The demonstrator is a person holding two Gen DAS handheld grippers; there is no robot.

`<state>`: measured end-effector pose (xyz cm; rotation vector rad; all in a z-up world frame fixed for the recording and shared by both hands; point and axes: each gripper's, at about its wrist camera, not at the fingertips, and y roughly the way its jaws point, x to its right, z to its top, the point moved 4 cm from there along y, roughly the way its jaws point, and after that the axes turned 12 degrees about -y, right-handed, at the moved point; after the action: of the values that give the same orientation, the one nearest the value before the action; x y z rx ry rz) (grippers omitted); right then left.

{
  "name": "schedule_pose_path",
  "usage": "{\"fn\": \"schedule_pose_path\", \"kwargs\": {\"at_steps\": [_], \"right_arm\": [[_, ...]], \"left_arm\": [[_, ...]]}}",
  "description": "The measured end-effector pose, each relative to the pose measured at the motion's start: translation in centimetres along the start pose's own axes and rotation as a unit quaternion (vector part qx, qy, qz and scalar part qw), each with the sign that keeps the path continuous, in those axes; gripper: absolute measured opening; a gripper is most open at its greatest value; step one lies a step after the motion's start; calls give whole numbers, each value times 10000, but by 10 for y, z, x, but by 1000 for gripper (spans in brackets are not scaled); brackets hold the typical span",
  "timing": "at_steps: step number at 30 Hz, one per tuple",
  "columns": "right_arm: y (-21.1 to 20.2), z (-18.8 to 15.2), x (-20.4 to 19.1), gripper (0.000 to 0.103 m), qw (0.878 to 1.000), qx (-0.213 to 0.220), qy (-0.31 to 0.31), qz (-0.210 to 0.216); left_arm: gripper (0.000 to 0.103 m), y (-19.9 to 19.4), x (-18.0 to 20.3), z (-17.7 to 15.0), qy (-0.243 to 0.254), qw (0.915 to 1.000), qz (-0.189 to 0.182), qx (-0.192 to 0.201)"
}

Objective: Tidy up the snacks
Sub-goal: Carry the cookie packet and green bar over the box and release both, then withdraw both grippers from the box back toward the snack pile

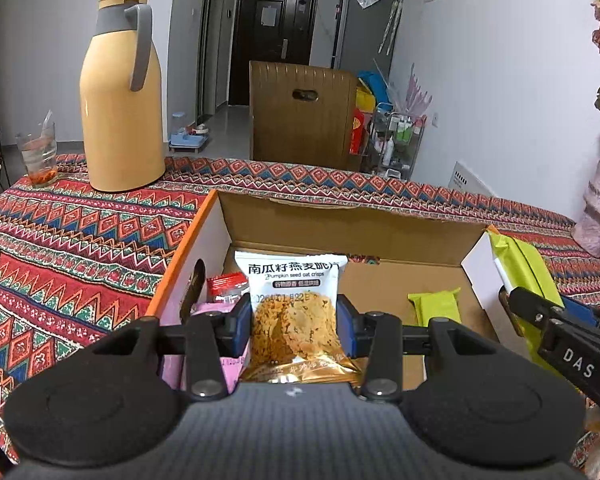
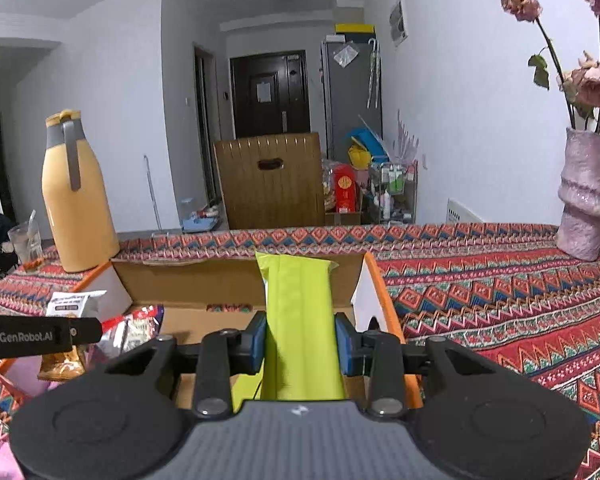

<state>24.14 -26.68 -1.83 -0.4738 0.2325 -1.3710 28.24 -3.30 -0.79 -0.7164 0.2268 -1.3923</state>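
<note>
My left gripper (image 1: 293, 326) is shut on a pumpkin seed oat crisp packet (image 1: 293, 300), white on top with a cookie picture, held over the open cardboard box (image 1: 340, 220). Inside the box lie a red-and-white packet (image 1: 226, 286), a pink packet (image 1: 204, 308) and a lime green bar (image 1: 436, 306). My right gripper (image 2: 300, 340) is shut on a long lime green snack packet (image 2: 298, 312), held over the box's right side (image 2: 374, 280). It also shows in the left wrist view (image 1: 526, 268). The left gripper and its packet (image 2: 70, 304) show at the left of the right wrist view.
The box sits on a patterned red tablecloth (image 1: 80, 248). A yellow thermos jug (image 1: 120, 96) and a glass (image 1: 38, 156) stand at the far left. A pink vase with dried flowers (image 2: 588, 204) stands at the far right. A wooden chair back (image 1: 300, 112) is behind the table.
</note>
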Motion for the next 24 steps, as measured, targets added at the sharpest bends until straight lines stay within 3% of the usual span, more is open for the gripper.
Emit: {"fn": "schedule_pose_path", "kwargs": {"at_steps": [2, 5, 6, 7, 9, 10, 11, 13, 24], "right_arm": [[3, -2, -2, 35, 10000, -72, -10, -2], [6, -2, -4, 35, 10000, -90, 29, -18], [5, -2, -4, 35, 10000, -76, 56, -24], [4, -3, -3, 39, 9999, -48, 92, -28], [0, -3, 0, 60, 9999, 11, 169, 3], [-3, -3, 1, 76, 9998, 59, 195, 2], [-6, -3, 3, 91, 9997, 108, 216, -2], [-13, -3, 4, 103, 9994, 225, 264, -11], [-36, 1, 3, 103, 9986, 488, 189, -38]], "left_arm": [[45, -2, -1, -1, 1, 10000, -5, 15], [57, -8, -3, 0, -70, 9999, -39, 95], [70, -10, -5, 2, -111, 9998, -48, 132], [84, -13, -6, 3, -144, 9997, -33, 202], [98, -21, -8, 4, -182, 9991, 20, 373], [103, -25, -8, 5, -193, 9988, 4, 449], [103, -29, -9, 5, -214, 9985, -25, 511], [103, -33, -9, 7, -229, 9981, -57, 561], [103, -41, -8, 8, -263, 9980, -46, 580]]}}
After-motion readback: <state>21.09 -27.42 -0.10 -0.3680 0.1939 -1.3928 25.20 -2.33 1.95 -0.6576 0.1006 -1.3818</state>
